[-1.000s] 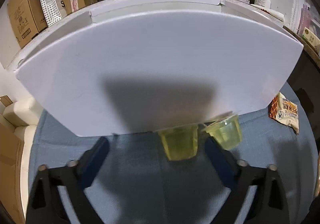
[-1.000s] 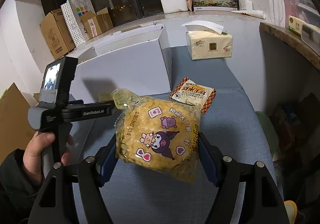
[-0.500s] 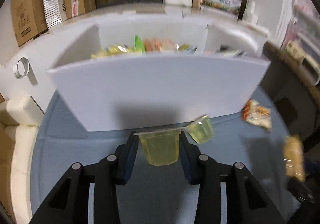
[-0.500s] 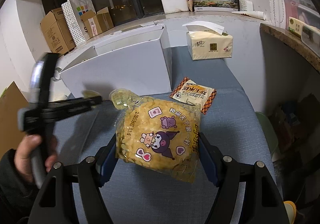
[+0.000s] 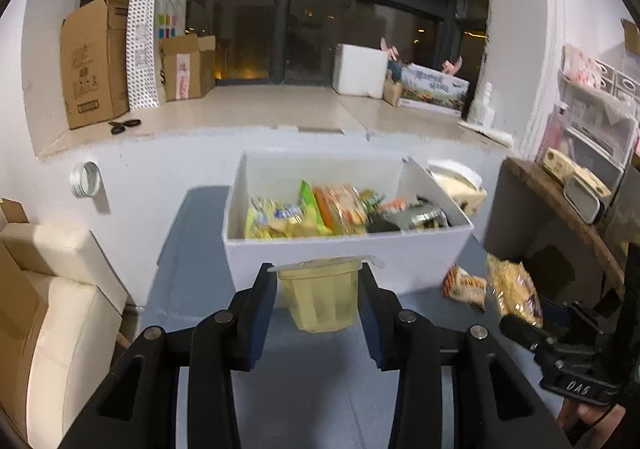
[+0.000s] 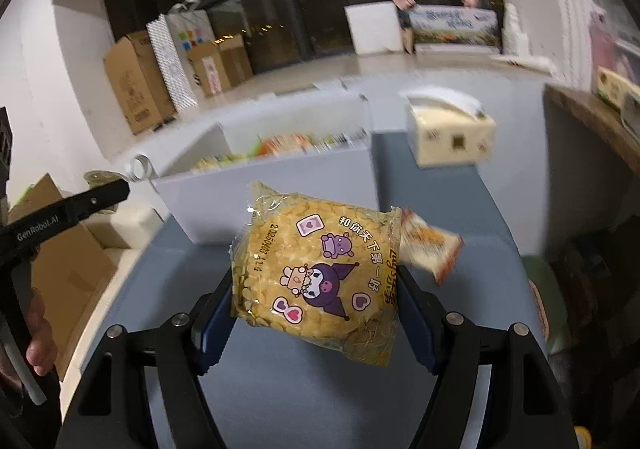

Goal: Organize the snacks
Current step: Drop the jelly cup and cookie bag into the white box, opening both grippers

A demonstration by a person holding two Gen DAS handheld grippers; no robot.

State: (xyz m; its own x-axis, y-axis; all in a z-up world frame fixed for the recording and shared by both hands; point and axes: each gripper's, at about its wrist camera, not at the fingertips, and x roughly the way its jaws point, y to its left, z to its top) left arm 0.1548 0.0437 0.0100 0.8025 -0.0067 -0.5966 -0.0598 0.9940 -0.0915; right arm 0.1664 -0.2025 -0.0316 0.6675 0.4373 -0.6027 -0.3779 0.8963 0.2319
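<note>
My left claw (image 5: 318,299) clamps a jelly cup (image 5: 319,295); my right claw (image 6: 314,303) grips a yellow snack bag (image 6: 316,273) (white box (image 5: 348,249) just ahead).

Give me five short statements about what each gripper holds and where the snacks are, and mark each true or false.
1. The left gripper holds a yellow jelly cup. True.
2. The right gripper is empty. False: it grips a yellow snack bag.
3. The white box already has snacks in it. True.
4. The white box is closed with a lid. False: it is open on top.
5. An orange packet lies on the blue surface. True.
</note>
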